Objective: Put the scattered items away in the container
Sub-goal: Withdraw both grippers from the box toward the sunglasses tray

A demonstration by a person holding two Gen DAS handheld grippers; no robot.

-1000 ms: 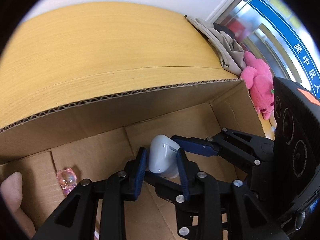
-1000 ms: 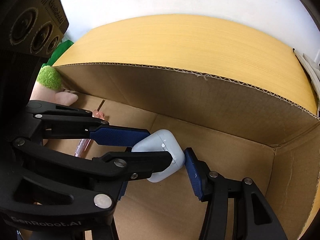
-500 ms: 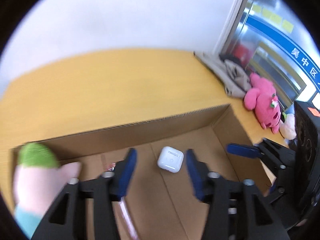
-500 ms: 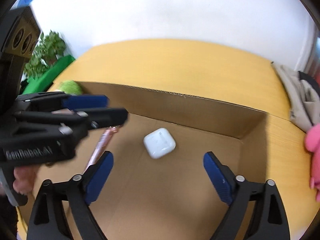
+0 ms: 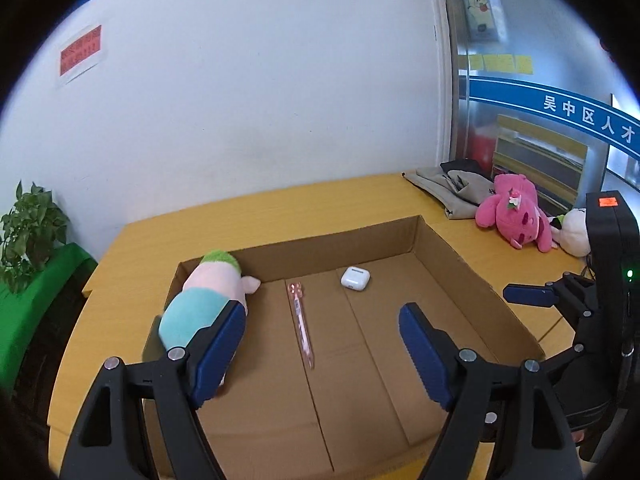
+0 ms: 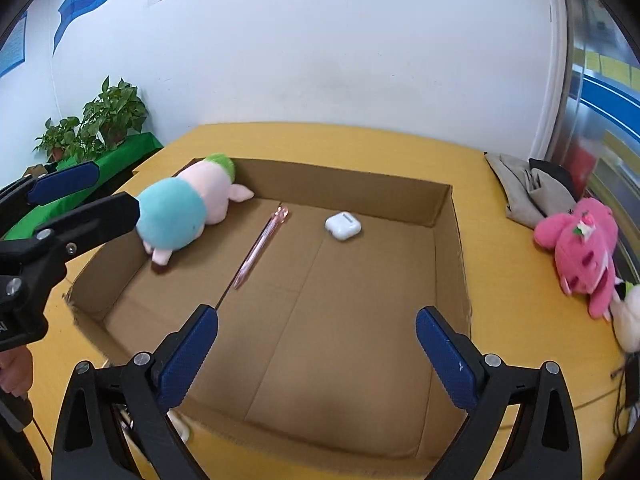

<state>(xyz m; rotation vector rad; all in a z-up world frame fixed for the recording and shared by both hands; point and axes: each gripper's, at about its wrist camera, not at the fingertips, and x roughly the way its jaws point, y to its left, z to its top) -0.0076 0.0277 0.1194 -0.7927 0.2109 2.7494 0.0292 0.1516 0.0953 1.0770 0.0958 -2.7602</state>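
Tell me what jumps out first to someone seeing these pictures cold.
The open cardboard box on the yellow table, holding a pastel plush toy at its left wall, a pink pen mid-floor and a white earbud case near the back. A hot-pink plush lies outside, right.

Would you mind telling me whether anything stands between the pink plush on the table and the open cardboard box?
Nothing visible does. The pink plush lies on the bare table beside the cardboard box, whose low right wall is the only thing to clear; the top is open.
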